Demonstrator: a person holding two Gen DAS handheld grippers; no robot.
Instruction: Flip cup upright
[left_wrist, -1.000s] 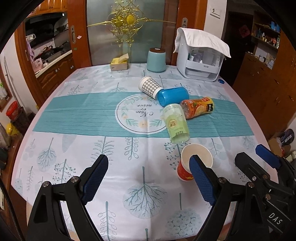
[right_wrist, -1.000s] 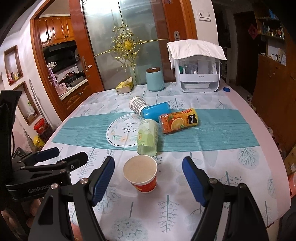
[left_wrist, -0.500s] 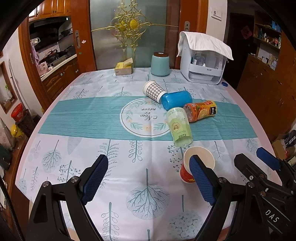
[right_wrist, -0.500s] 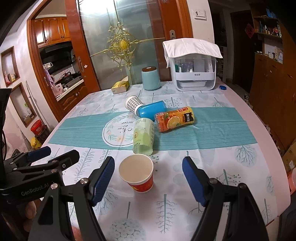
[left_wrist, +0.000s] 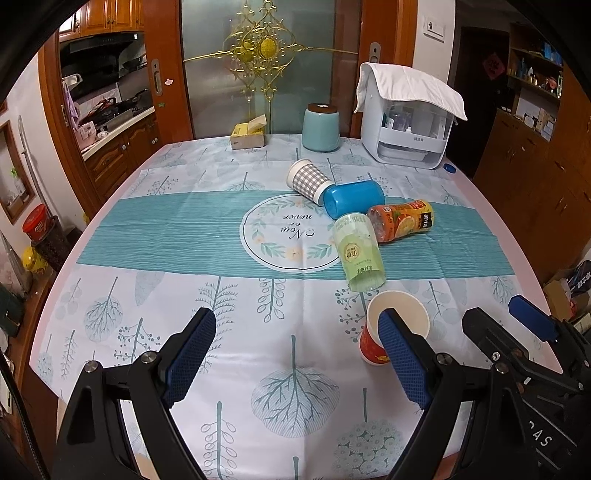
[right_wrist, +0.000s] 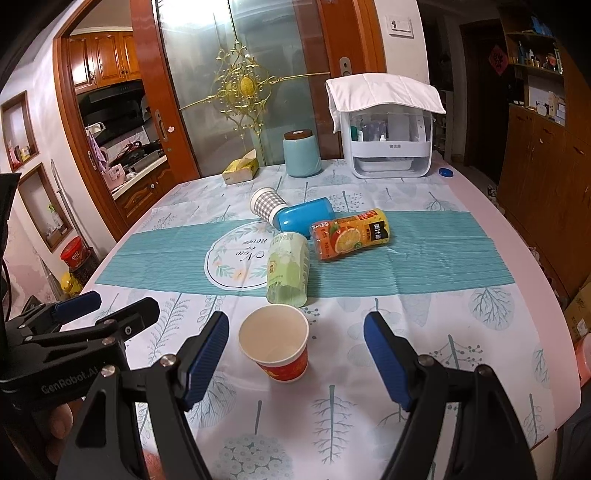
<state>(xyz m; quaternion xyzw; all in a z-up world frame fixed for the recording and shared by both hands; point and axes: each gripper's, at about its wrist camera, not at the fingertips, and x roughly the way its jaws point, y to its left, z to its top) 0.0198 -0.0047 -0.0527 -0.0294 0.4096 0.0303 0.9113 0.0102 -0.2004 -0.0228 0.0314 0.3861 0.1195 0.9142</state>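
Note:
A red paper cup (right_wrist: 275, 349) with a white inside stands upright on the tablecloth near the front edge; it also shows in the left wrist view (left_wrist: 391, 328), partly behind my right finger there. My right gripper (right_wrist: 295, 354) is open and empty, its fingers either side of the cup but drawn back from it. My left gripper (left_wrist: 295, 362) is open and empty, to the left of the cup. The right gripper also shows at the right edge of the left wrist view (left_wrist: 517, 332).
Behind the cup lie a green cup (right_wrist: 288, 267), an orange juice bottle (right_wrist: 351, 234), a blue cup (right_wrist: 303, 219) and a checked cup (right_wrist: 266, 203), all on their sides. At the back stand a teal jar (right_wrist: 301, 155), a tissue box (right_wrist: 240, 171) and a white appliance (right_wrist: 389, 142).
Both grippers have drawn back and risen a little from the table; the scene sits lower and farther in view. The red cup stays upright and has not moved.

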